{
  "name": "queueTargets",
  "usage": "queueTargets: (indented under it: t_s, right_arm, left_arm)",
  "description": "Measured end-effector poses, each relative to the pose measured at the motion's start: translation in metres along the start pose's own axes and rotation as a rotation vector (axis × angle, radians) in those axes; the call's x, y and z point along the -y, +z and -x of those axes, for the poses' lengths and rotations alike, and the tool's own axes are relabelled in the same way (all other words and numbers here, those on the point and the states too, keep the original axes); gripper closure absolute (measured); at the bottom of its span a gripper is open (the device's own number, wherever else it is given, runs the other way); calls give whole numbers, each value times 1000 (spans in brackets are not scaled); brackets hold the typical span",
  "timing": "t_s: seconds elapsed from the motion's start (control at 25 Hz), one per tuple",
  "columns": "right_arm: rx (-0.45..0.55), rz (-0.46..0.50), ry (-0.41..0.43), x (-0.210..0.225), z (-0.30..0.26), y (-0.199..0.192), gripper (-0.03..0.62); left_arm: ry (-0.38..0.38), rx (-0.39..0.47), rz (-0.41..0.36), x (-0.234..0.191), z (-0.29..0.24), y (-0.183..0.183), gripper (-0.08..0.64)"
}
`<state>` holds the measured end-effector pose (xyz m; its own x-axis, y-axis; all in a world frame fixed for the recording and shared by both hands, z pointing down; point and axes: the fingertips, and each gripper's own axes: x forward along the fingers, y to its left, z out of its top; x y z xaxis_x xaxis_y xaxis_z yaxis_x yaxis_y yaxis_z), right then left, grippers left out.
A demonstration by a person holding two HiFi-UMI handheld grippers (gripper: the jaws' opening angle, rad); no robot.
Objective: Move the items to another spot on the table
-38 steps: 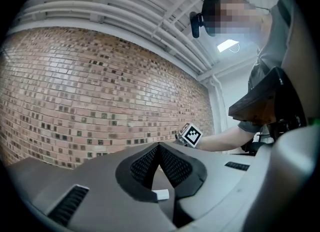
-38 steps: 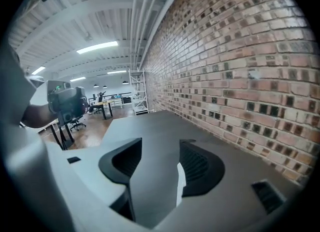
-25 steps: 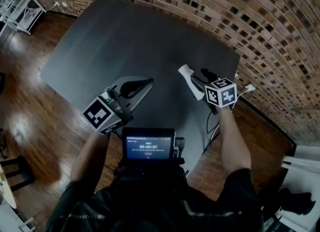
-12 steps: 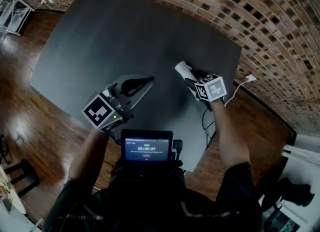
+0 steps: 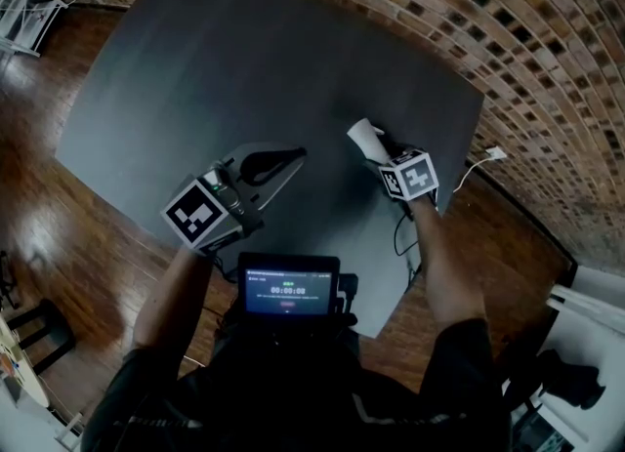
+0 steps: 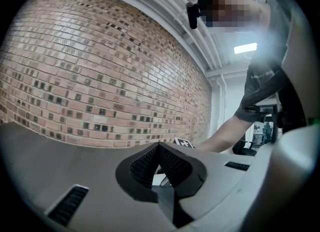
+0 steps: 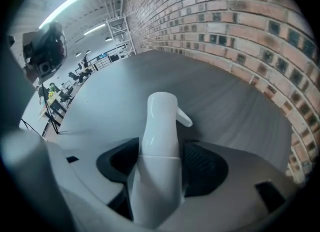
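My right forearm (image 5: 444, 265) is out ahead of me, wrist tipped so the right hand-held gripper (image 7: 161, 151) points steeply down at the bench (image 5: 244, 50). Its jaws have just been opening and stand wide. The white spray bottle (image 7: 161, 126) is between them, both pads against its body, nozzle end away from me. The bottle is over the right part of the bench, close to the right edge; I can't tell if it touches the top. My left forearm (image 5: 176, 294) is out too, left hand-held gripper (image 5: 291, 157) held level over the near left edge of the bench — jaw tips pressed together, nothing between them. The two hand-held grippers are well apart.
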<state>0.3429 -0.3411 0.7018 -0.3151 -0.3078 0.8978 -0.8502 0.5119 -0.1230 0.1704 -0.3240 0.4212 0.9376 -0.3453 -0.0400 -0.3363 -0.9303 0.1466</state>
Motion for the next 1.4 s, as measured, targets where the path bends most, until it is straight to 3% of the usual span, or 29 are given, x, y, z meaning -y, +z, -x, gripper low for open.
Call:
queueTargets:
  t_s: [0.36, 0.64, 0.88, 1.4]
  right_arm:
    - [8, -21, 3, -3, -4, -2, 318]
    - [102, -33, 11, -16, 23, 10, 319]
    - [181, -15, 26, -37, 59, 21, 318]
    - [313, 93, 92, -112, 130, 42, 319]
  left_arm:
    - [27, 0, 3, -1, 11, 2, 564]
    - [48, 17, -32, 10, 22, 16, 564]
    - [62, 39, -67, 32, 35, 35, 564]
    - [184, 91, -165, 90, 100, 75, 565]
